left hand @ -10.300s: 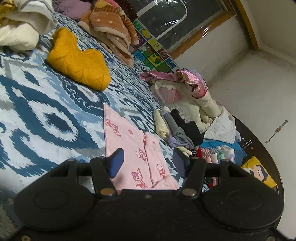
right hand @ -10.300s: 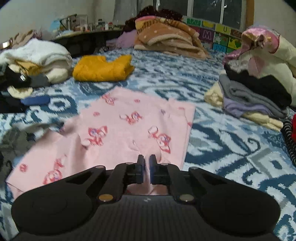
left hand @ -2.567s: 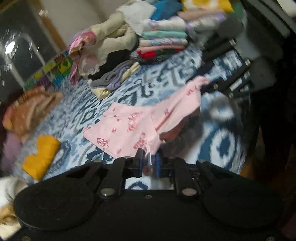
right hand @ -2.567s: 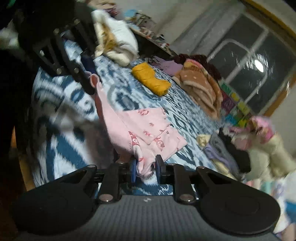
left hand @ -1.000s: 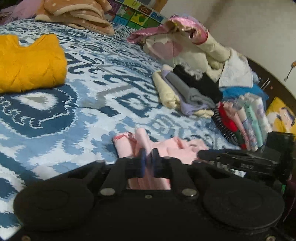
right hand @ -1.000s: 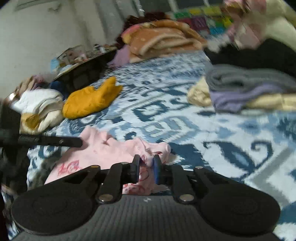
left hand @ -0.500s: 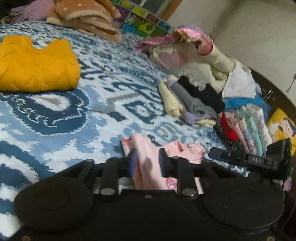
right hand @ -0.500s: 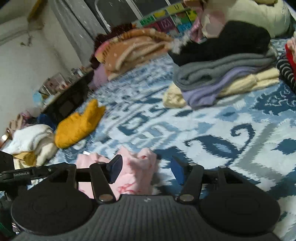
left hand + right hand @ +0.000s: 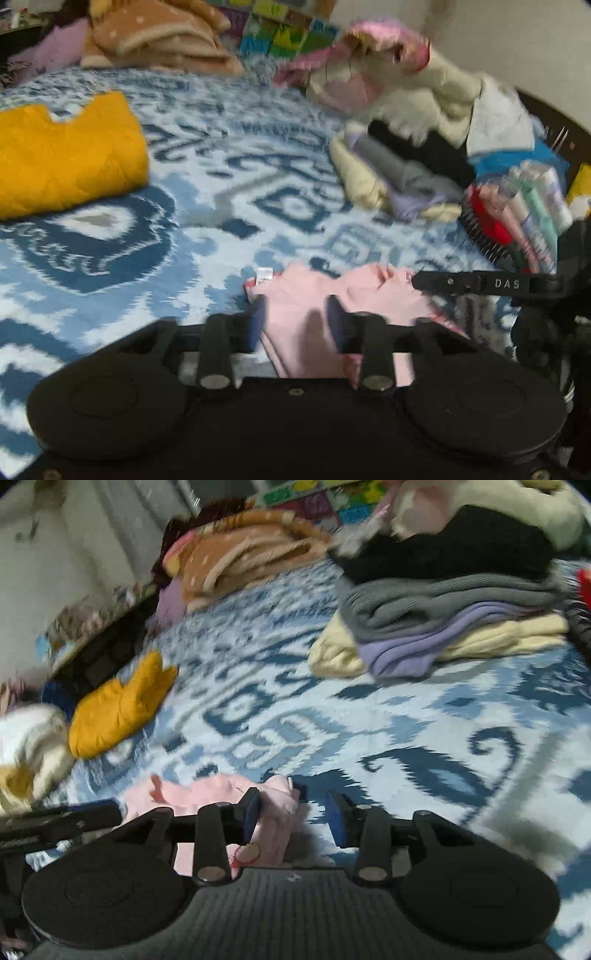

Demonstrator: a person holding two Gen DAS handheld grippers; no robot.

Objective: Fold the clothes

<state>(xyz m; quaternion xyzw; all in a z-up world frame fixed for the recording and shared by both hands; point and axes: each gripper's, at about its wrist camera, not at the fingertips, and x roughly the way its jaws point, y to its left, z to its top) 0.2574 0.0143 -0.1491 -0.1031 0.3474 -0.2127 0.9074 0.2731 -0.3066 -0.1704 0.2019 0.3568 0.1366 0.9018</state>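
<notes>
The pink printed garment (image 9: 306, 306) lies folded in a small bundle on the blue-and-white bedspread (image 9: 229, 192). My left gripper (image 9: 295, 321) hovers over its near edge. Its jaws are opening, and the cloth lies under the gap with the pads off it. In the right wrist view the same pink garment (image 9: 207, 794) sits at the lower left. My right gripper (image 9: 294, 814) is at its right end, jaws opening too; a fold of cloth rests by the left finger (image 9: 253, 812) and is not pinched. Each gripper shows at the edge of the other's view.
A yellow sweater (image 9: 66, 155) lies at the left. A stack of folded grey, purple and cream clothes (image 9: 443, 627) sits at the right, with a row of folded items (image 9: 524, 214) beyond it. An orange blanket (image 9: 159, 37) is at the back and white clothes (image 9: 29, 738) lie at the far left.
Both grippers were shut on the pink garment a second ago. Their jaws have since spread apart and let go, and the garment now rests folded on the bedspread.
</notes>
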